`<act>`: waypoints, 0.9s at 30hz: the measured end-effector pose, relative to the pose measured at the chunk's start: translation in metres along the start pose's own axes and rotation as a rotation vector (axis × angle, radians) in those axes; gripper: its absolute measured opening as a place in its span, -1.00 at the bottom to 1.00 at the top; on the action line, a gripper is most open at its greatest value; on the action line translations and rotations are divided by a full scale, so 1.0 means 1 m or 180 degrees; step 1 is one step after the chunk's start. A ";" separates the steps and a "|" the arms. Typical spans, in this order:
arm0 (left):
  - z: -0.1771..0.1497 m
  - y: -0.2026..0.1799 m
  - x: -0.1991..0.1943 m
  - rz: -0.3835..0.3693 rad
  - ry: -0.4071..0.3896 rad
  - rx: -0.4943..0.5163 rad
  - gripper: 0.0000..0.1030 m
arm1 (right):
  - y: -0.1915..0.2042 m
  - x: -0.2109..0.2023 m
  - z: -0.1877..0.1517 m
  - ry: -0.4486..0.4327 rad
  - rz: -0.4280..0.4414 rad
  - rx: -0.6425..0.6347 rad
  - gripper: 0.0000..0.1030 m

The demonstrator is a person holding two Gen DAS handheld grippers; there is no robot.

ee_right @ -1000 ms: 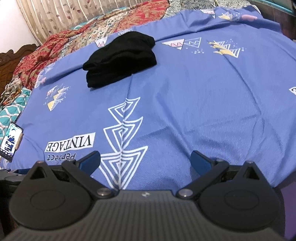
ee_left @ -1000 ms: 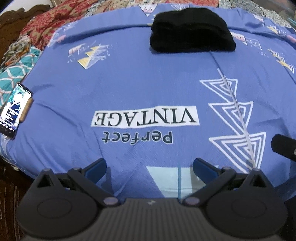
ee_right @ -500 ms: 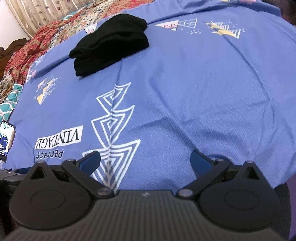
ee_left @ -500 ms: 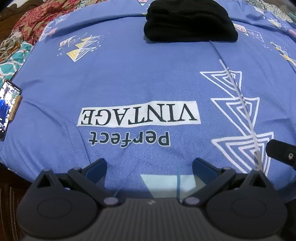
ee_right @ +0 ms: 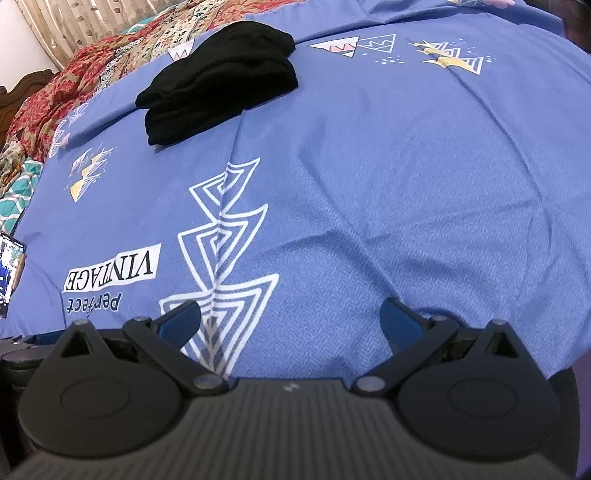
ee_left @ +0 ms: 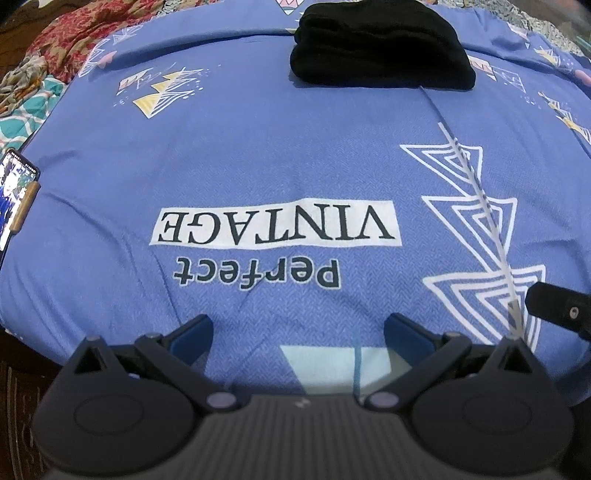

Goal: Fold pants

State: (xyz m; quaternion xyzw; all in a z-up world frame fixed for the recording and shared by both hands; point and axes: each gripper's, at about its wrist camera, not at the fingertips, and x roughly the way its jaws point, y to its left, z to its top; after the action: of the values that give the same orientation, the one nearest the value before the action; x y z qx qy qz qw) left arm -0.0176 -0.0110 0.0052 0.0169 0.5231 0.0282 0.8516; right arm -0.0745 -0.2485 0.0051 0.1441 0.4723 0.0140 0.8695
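Observation:
The black pants (ee_left: 380, 48) lie folded in a compact bundle at the far side of the blue printed bedsheet (ee_left: 258, 147). They also show in the right wrist view (ee_right: 221, 77) at the upper left. My left gripper (ee_left: 297, 334) is open and empty, low over the near edge of the bed, far from the pants. My right gripper (ee_right: 290, 319) is open and empty, also at the near edge. Part of the right gripper shows at the right edge of the left wrist view (ee_left: 561, 308).
A phone (ee_left: 14, 199) with a lit screen lies at the bed's left edge; it also shows in the right wrist view (ee_right: 9, 269). Red patterned bedding (ee_right: 55, 88) and a teal patterned cloth (ee_left: 26, 110) lie at the far left. Curtains (ee_right: 81, 18) hang behind.
Both grippers have shifted slightly over the near edge of the bed, and the views have tilted a little. The pants have not moved. Both grippers stay open.

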 end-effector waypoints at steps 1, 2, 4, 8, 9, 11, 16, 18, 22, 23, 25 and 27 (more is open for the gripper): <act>0.000 0.001 0.000 -0.0007 0.0001 -0.0015 1.00 | 0.000 0.000 0.000 -0.0003 0.0006 0.0006 1.00; 0.000 0.001 0.000 -0.0013 -0.0001 -0.0027 1.00 | -0.001 0.000 0.000 -0.0007 0.0013 0.0008 1.00; -0.001 0.001 0.000 -0.0015 -0.0025 -0.0032 1.00 | -0.002 0.000 -0.001 -0.0020 0.0028 0.0005 1.00; -0.005 0.001 -0.001 -0.0006 -0.0108 -0.0028 1.00 | -0.003 -0.001 -0.003 -0.0054 0.0055 -0.0006 1.00; -0.006 0.001 -0.001 -0.0006 -0.0121 -0.0023 1.00 | -0.003 -0.002 -0.003 -0.0062 0.0061 -0.0010 1.00; -0.007 0.001 -0.002 -0.0018 -0.0121 -0.0025 1.00 | -0.004 -0.003 -0.004 -0.0080 0.0075 -0.0004 1.00; -0.007 0.003 -0.003 -0.0040 -0.0107 -0.0036 1.00 | -0.005 -0.004 -0.005 -0.0100 0.0102 0.0001 1.00; -0.008 0.002 -0.004 -0.0032 -0.0124 -0.0017 1.00 | -0.005 -0.004 -0.005 -0.0101 0.0111 0.0003 1.00; -0.007 0.004 -0.004 -0.0041 -0.0103 -0.0028 1.00 | -0.007 -0.005 -0.005 -0.0103 0.0129 0.0027 1.00; -0.006 0.004 -0.004 -0.0045 -0.0098 -0.0023 1.00 | -0.007 -0.005 -0.005 -0.0103 0.0132 0.0028 1.00; -0.005 0.005 -0.007 -0.0054 -0.0107 0.0003 1.00 | -0.006 -0.006 -0.006 -0.0112 0.0135 0.0014 1.00; -0.004 0.004 -0.013 -0.0047 -0.0199 0.0061 1.00 | -0.005 -0.007 -0.006 -0.0113 0.0117 -0.0020 1.00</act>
State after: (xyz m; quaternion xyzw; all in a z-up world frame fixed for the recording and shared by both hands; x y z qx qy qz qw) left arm -0.0273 -0.0084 0.0155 0.0221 0.4965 0.0164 0.8676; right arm -0.0843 -0.2533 0.0065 0.1503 0.4541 0.0289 0.8777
